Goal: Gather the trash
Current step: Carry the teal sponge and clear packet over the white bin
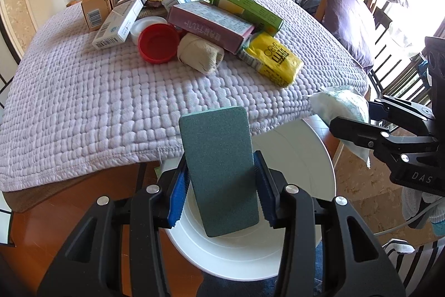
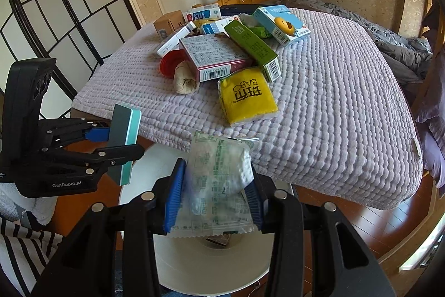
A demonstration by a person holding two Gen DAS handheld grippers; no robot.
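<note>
My left gripper (image 1: pixel 219 185) is shut on a dark green sponge block (image 1: pixel 219 171), held upright over the white bin (image 1: pixel 306 157). From the right wrist view the same sponge (image 2: pixel 125 141) shows a teal edge, clamped in the left gripper (image 2: pixel 122 142). My right gripper (image 2: pixel 214 196) is shut on a clear crinkly plastic wrapper (image 2: pixel 219 180) above the white bin (image 2: pixel 208 263). In the left wrist view that wrapper (image 1: pixel 342 105) hangs from the right gripper (image 1: pixel 350 127) at the right. A small dark item (image 2: pixel 218 241) lies inside the bin.
A pile of trash sits on the quilted lilac table cover (image 1: pixel 97 102): a red lid (image 1: pixel 158 42), a pink box (image 1: pixel 211 24), a green box (image 1: pixel 247 7), a yellow tissue pack (image 1: pixel 275 57), a beige roll (image 1: pixel 200 52), several cartons. A folding screen (image 2: pixel 55 18) stands left; bedding lies right.
</note>
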